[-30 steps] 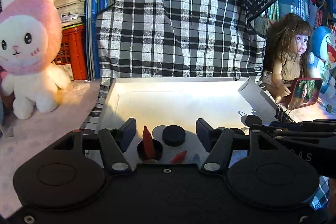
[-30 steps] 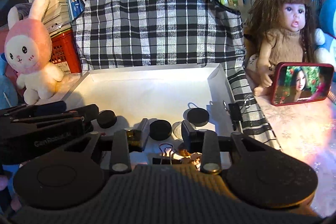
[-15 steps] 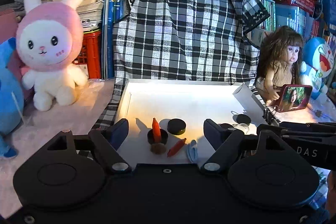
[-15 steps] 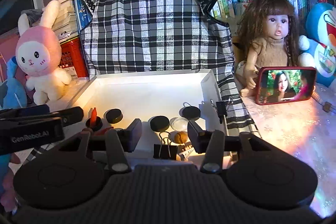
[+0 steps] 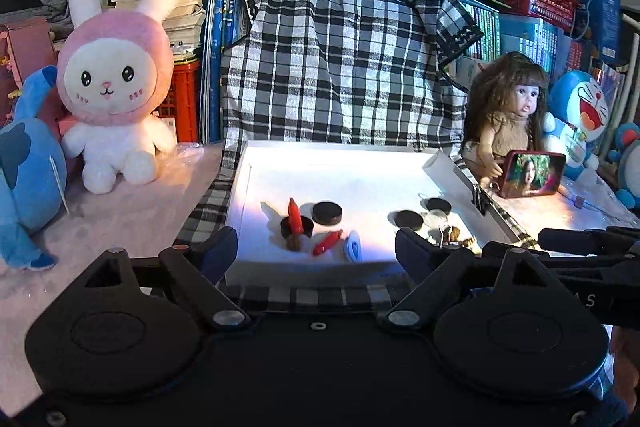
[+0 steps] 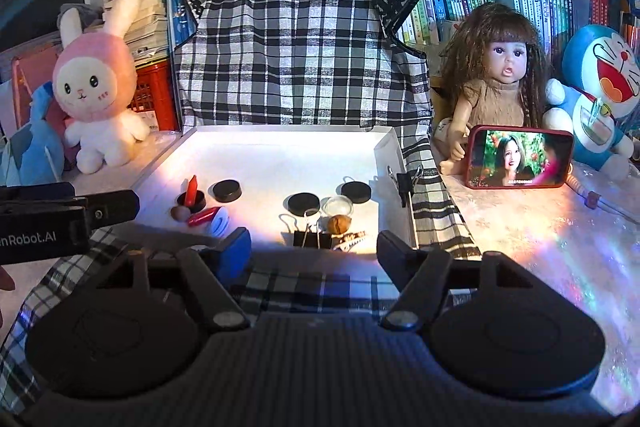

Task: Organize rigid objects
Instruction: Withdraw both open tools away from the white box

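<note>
**White tray and contents, both tongs drawn clear**

- Left gripper (image 5: 316, 251): nearest item in its own view. Jaws spread wide and have just been opening; nothing between them. Sits short of the tray's near rim.
- Right gripper (image 6: 314, 247): likewise released, jaws just widened, empty. Also short of the rim.
- Binder clip (image 6: 307, 235): black, wire handles raised, just inside the near rim, almost straight ahead of the right gripper.
- Walnut (image 6: 339, 223): just behind the clip, touching or nearly touching a clear lid (image 6: 338, 205).
- Red piece (image 5: 327, 242) lying flat: long axis slants up to the right, beside a blue-white ring (image 5: 353, 251). Straight ahead of the left gripper.
- Black cup (image 5: 297, 226) with an upright red piece (image 5: 295, 215) in it.
- Three black discs, scattered mid-tray; the left one (image 5: 327, 212) is beside the cup.
- White tray (image 5: 320, 163): rests on a checked cloth (image 5: 332, 59).

Judgement: left-hand cluster suits the left gripper, the clip group the right; either needs a forward reach.
</note>
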